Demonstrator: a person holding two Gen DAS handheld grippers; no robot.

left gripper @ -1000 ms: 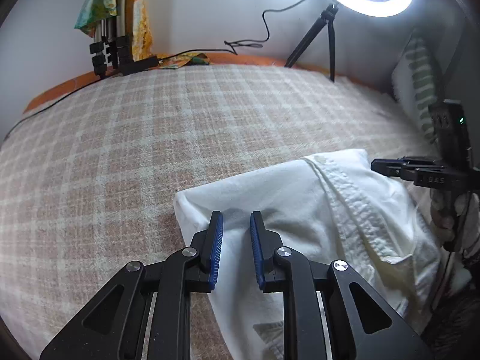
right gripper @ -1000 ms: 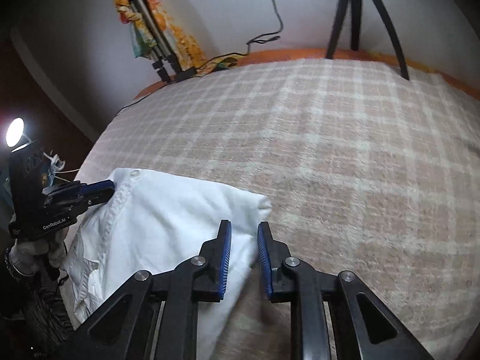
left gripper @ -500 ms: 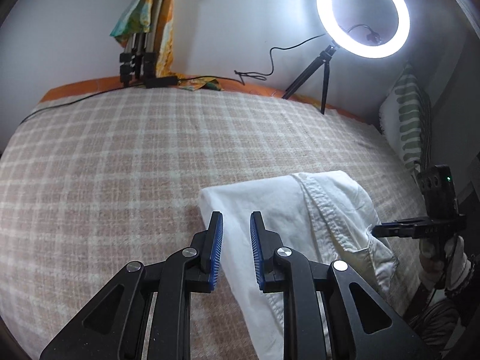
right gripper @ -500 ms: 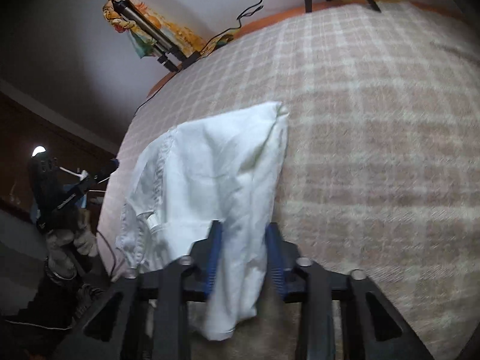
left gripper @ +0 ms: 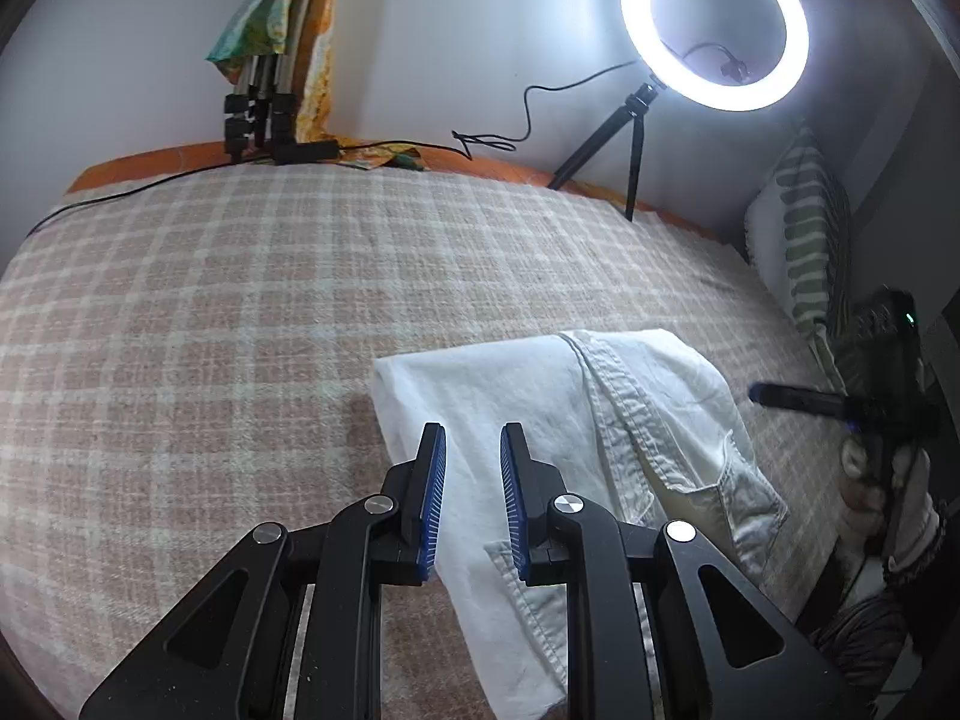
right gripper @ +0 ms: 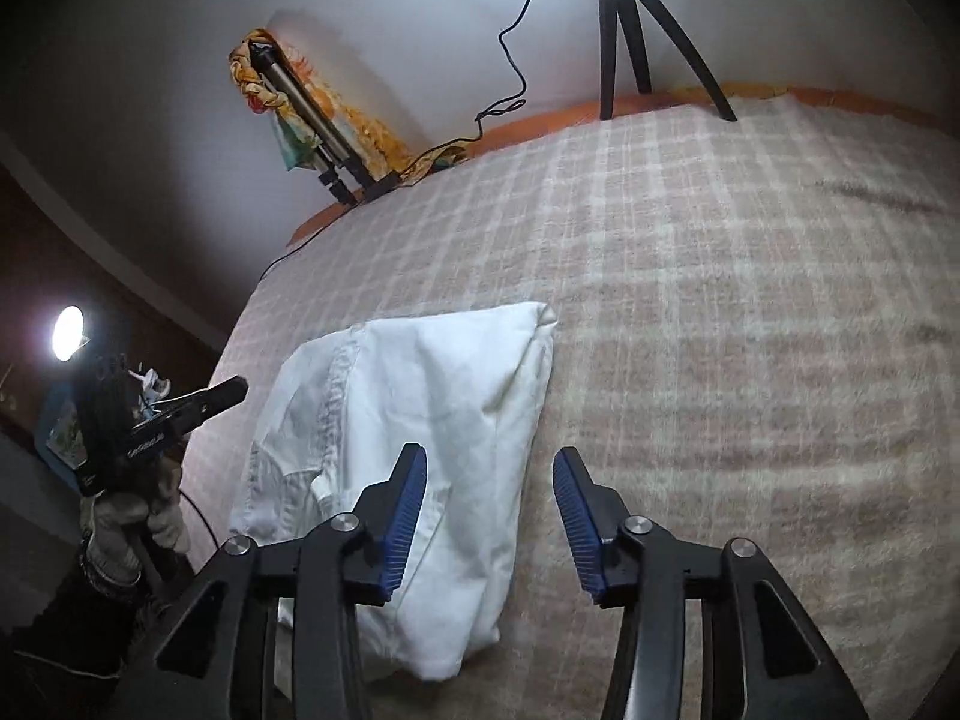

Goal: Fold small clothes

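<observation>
Since the earlier frames both grippers have lifted clear of the folded white shirt [left gripper: 540,414], and the ring light [left gripper: 714,24] has come fully into the left wrist view; the right gripper [right gripper: 489,462] has gone from nearly closed to parted. Its jaws are opening, nothing is pinched between them, and the shirt's edge lies below the left finger; the left gripper [left gripper: 474,438] is released, its blue pads [left gripper: 433,480] standing a narrow gap apart above the cloth with nothing clamped. The shirt lies flat on the checked blanket [left gripper: 210,330], near the bed's front edge, button placket and chest pocket facing up, one folded corner pointing toward the far edge. In the right wrist view the left gripper [right gripper: 228,389] hovers beside the shirt's collar side, carried by a gloved hand [right gripper: 129,516]. Along the far edge stand the ring light's tripod [right gripper: 636,24], a folded tripod [left gripper: 258,108] draped with patterned cloth, and a black cable [left gripper: 516,120]; a striped pillow [left gripper: 810,240] leans at the right edge.
</observation>
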